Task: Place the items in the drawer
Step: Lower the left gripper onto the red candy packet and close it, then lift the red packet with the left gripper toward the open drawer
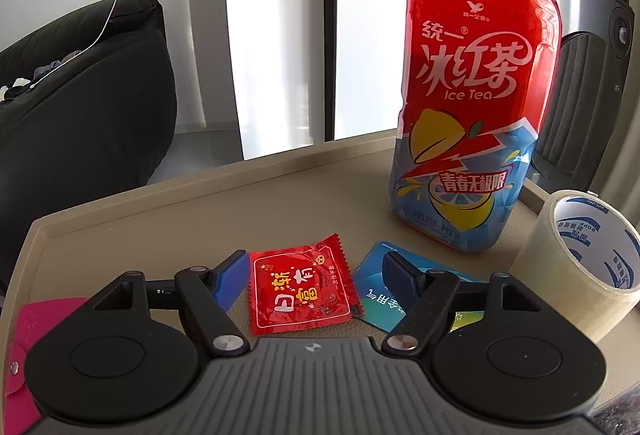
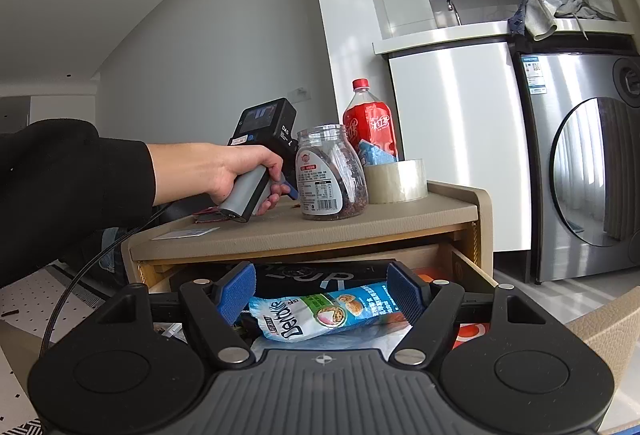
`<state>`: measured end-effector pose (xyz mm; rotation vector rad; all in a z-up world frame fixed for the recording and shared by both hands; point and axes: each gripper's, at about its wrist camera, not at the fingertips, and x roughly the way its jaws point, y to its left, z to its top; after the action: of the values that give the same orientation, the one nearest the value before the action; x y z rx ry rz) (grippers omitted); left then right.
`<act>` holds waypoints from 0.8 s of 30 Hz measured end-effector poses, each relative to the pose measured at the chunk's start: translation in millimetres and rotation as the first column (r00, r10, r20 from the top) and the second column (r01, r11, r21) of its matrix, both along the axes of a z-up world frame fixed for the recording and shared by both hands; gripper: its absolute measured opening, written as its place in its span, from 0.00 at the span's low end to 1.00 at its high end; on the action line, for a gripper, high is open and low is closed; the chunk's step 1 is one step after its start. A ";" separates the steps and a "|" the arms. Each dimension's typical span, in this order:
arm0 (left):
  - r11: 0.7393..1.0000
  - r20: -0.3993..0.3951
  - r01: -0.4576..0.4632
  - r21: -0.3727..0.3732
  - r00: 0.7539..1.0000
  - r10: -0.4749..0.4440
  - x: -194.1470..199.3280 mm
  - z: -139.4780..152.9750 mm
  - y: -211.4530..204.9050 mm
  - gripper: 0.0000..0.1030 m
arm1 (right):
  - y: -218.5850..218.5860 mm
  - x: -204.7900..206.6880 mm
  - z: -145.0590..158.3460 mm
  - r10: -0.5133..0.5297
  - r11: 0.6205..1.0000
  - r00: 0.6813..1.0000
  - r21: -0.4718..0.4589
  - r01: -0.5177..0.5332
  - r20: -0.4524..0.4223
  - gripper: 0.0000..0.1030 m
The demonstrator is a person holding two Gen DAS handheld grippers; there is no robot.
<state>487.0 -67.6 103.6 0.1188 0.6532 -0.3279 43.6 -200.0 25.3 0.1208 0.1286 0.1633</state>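
On the cabinet top [image 1: 280,195], just ahead of your left gripper [image 1: 316,275], lies the red sachet [image 1: 302,289]: it sits flat between the two spread fingers, neither pad touching it, its long side running roughly away from you. So that gripper is released and holds nothing. Right of the sachet a blue card [image 1: 372,275] lies partly under the right finger; beyond that stand the tape roll [image 1: 580,267] and, farther back, the tea bottle [image 1: 472,107].

Below the cabinet top, your right gripper [image 2: 322,295] hangs over the open drawer [image 2: 472,267], jaws spread wide around a snack pack [image 2: 320,315] that appears to rest inside, crosswise between the fingers; I'd judge it let go. The left gripper is the nearer to the sachet, and closing across its short width looks like the next move.
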 end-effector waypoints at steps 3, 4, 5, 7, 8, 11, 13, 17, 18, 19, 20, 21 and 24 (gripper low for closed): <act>1.000 -0.027 -0.018 0.007 0.999 0.018 2.2 -4.2 0.8 0.82 | 1.1 -0.5 -0.7 -0.005 1.000 1.000 -0.013 0.005 0.000 0.74; 1.000 -0.025 -0.020 0.013 0.999 0.020 0.8 -5.6 0.1 0.83 | 1.2 -0.3 -0.8 -0.005 1.000 1.000 -0.015 0.005 0.000 0.74; 1.000 -0.023 -0.022 0.014 0.999 0.023 0.3 -6.6 0.0 0.85 | 1.2 -0.2 -0.9 -0.006 1.000 1.000 -0.016 0.006 0.000 0.74; 0.999 -0.026 -0.032 0.001 0.999 0.032 1.9 -7.6 2.2 0.87 | 1.2 0.1 -1.0 -0.007 1.000 1.000 -0.017 0.007 -0.001 0.74; 0.999 -0.026 -0.034 -0.005 0.999 0.033 2.9 -7.9 3.4 0.87 | 1.3 0.2 -1.1 -0.008 1.000 1.000 -0.019 0.008 -0.001 0.74; 0.999 -0.031 -0.038 -0.005 0.999 0.038 3.2 -6.4 4.0 0.83 | 2.1 0.2 -0.4 -0.010 1.000 1.000 -0.030 0.009 -0.001 0.74; 1.000 -0.039 -0.028 -0.006 0.999 0.028 2.3 -3.3 4.2 0.73 | 2.1 0.1 -0.6 -0.009 0.999 1.000 -0.033 0.009 0.001 0.74; 1.000 -0.066 -0.026 -0.011 0.997 0.026 3.2 3.1 8.5 0.53 | 2.1 -0.5 -1.3 -0.010 0.999 1.000 -0.031 0.010 0.003 0.74; 1.000 -0.068 -0.024 -0.011 0.997 0.023 2.8 3.4 9.7 0.51 | 2.1 -0.7 -1.5 -0.010 1.000 1.000 -0.030 0.010 0.004 0.74; 1.000 -0.070 -0.022 -0.012 0.997 0.021 2.4 3.7 10.9 0.50 | 2.0 -0.9 -1.6 -0.009 1.000 1.000 -0.029 0.009 0.004 0.74; 1.000 -0.070 -0.020 -0.013 0.997 0.019 0.6 3.0 11.8 0.49 | 1.9 -1.0 -1.7 -0.009 1.000 1.000 -0.029 0.009 0.005 0.74; 1.000 -0.067 -0.020 -0.014 0.998 0.019 -0.8 2.3 12.2 0.48 | 1.8 -1.2 -1.8 -0.008 1.000 1.000 -0.028 0.008 0.005 0.74; 1.000 -0.058 -0.023 -0.015 0.998 0.022 -2.1 1.5 12.7 0.46 | 2.5 -1.3 -2.0 -0.008 1.000 1.000 -0.030 0.009 0.008 0.74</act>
<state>484.9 -54.9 105.1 0.0871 0.7090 -0.3159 42.3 -197.5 23.3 0.0910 0.1230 0.1533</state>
